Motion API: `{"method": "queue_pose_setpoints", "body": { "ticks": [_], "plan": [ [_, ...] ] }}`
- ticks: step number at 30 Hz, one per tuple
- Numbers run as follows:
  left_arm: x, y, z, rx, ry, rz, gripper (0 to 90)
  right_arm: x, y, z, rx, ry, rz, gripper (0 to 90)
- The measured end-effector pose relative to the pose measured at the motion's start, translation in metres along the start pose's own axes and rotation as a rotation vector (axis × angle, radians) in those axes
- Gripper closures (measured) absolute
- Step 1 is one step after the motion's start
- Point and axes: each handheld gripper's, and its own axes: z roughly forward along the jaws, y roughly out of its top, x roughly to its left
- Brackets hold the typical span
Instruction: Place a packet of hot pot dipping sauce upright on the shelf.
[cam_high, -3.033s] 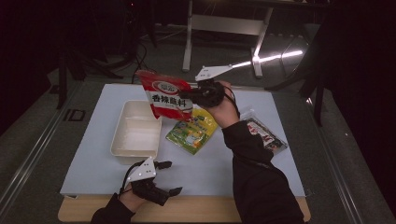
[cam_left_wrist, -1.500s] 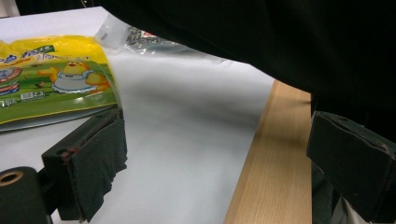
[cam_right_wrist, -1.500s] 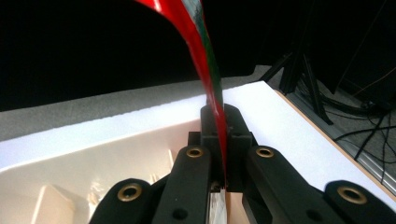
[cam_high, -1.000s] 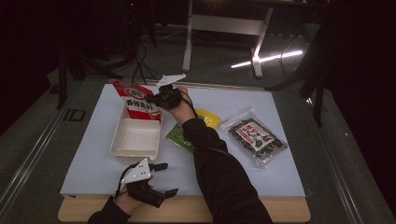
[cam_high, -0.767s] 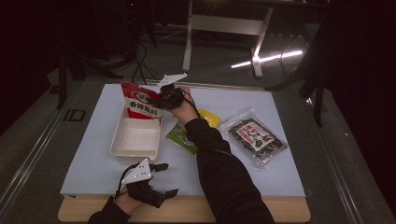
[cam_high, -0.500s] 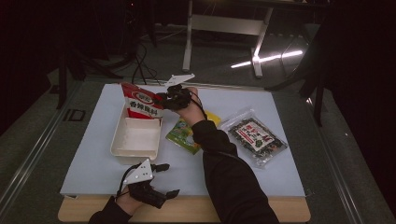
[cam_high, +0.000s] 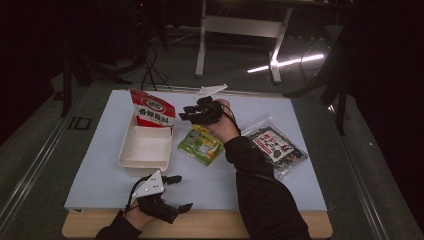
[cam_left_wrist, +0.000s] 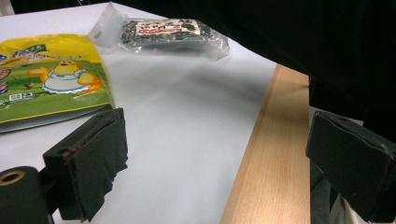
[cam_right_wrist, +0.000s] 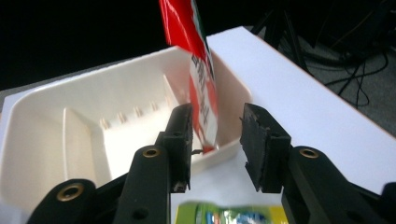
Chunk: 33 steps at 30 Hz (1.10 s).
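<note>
Nearest, on the tabletop edge in front of the white tray (cam_high: 145, 150), the left tool (cam_high: 175, 192) is held spread and empty, as it was a second ago. Beside the tray, to its right, the yellow-green snack packet (cam_high: 201, 144) lies flat, with the dark seaweed pack (cam_high: 275, 147) beyond it. At the tray's far end, the red pouch (cam_high: 151, 108) has been let go and now leans upright inside the tray. The right tool (cam_high: 192, 112) has just been opening; its jaws stand apart, drawn back, nothing pinched. The pouch may be judged delivered, with the packets still to be boxed.
</note>
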Motion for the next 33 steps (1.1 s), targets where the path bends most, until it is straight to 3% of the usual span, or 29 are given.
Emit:
{"method": "queue_pose_setpoints", "body": {
  "ticks": [5, 11, 16, 24, 28, 31, 33],
  "plan": [
    [0.0, -0.001, 0.001, 0.006, 0.001, 0.003, 6.4, 0.0, -0.01, -0.016, 0.004, -0.015, 0.009, 52.2],
    [-0.001, -0.001, 0.003, 0.014, -0.006, 0.009, 6.4, -0.001, -0.023, -0.034, 0.028, -0.057, 0.043, 33.3],
    [-0.001, -0.001, 0.003, 0.015, -0.002, 0.01, 6.4, -0.002, -0.036, -0.051, 0.039, -0.083, 0.043, 18.2],
    [-0.002, -0.001, 0.005, 0.021, -0.007, 0.007, 6.4, -0.005, -0.049, -0.084, 0.019, -0.108, 0.088, 14.9],
    [-0.004, 0.0, 0.006, 0.023, -0.012, 0.012, 6.4, -0.006, -0.053, -0.1, 0.012, -0.134, 0.084, 15.5],
    [-0.003, 0.0, 0.006, 0.02, -0.012, 0.01, 6.4, -0.004, -0.058, -0.116, -0.035, -0.15, 0.051, 15.4],
    [-0.002, 0.0, 0.006, 0.021, -0.011, 0.012, 6.4, -0.002, -0.062, -0.125, -0.042, -0.16, 0.055, 15.6]
  ]
}}
